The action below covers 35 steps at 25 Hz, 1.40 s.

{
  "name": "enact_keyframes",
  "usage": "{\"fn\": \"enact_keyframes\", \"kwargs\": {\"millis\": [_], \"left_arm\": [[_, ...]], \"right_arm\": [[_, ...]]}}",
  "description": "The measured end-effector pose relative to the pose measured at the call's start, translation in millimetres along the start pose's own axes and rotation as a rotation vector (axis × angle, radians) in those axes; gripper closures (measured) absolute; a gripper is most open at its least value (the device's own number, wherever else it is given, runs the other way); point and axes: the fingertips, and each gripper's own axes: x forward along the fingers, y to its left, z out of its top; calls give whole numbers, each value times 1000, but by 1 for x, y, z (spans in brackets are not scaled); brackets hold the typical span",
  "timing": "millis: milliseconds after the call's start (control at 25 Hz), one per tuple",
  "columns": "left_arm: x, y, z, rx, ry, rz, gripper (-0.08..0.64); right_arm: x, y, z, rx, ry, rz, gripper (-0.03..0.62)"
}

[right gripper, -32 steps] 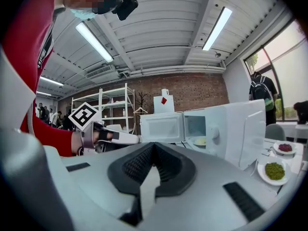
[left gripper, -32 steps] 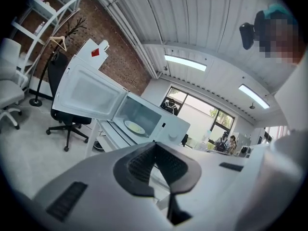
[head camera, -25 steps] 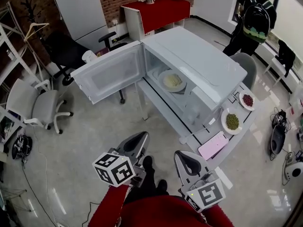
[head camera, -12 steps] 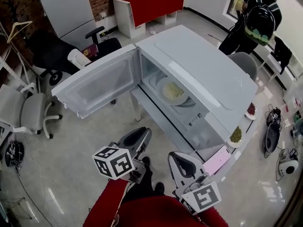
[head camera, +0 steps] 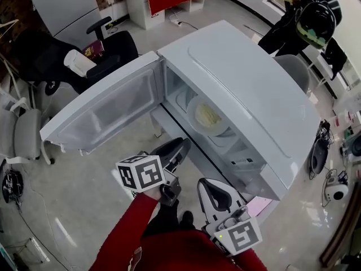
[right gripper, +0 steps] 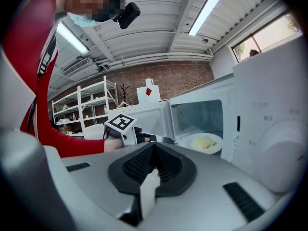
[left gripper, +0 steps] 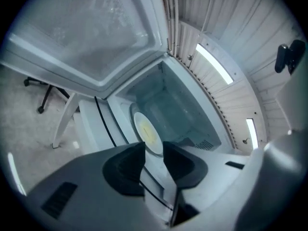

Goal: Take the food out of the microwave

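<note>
The white microwave [head camera: 254, 89] stands with its door [head camera: 107, 114] swung wide to the left. Inside on the turntable lies a white plate [head camera: 207, 117] with pale yellow food [right gripper: 204, 141] on it. My left gripper [head camera: 181, 147] hangs just in front of the open cavity and points at the plate [left gripper: 147, 134]. Its jaws are opening and nothing is between them [left gripper: 154, 150]. My right gripper [head camera: 206, 186] trails lower and to the right, in front of the control-panel side, with its jaws shut and empty [right gripper: 154, 150].
A black office chair [head camera: 110, 52] with a white cup [head camera: 76, 62] stands behind the door, and a grey chair [head camera: 25, 134] is at the left. A person in dark clothes [head camera: 313, 16] is at the upper right. A pink flat item [head camera: 256, 205] peeks out below the microwave.
Both grippers have moved forward toward the microwave, which now fills more of the head view. The left one has come up to the open cavity.
</note>
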Motion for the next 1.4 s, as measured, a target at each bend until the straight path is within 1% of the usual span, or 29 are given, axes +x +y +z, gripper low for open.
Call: {"fn": "enact_keyframes", "kwargs": {"millis": [160, 560, 840, 1040, 1160, 1280, 1400], "left_arm": [[25, 9, 4, -121, 28, -32, 440], [58, 29, 13, -333, 53, -72, 440], [70, 28, 10, -430, 96, -78, 440], [75, 26, 9, -470, 121, -76, 443], [76, 29, 6, -492, 135, -68, 495], [75, 30, 4, -535, 141, -85, 500], [75, 30, 3, -558, 143, -93, 505]], "right_arm": [[17, -6, 19, 11, -53, -16, 583], [44, -15, 21, 44, -21, -46, 583], [50, -20, 22, 62, -2, -66, 583], [52, -24, 22, 77, 4, -74, 583], [53, -26, 23, 81, 7, -78, 583], [55, -28, 23, 86, 10, -78, 583], [56, -30, 21, 89, 15, -76, 583]]}}
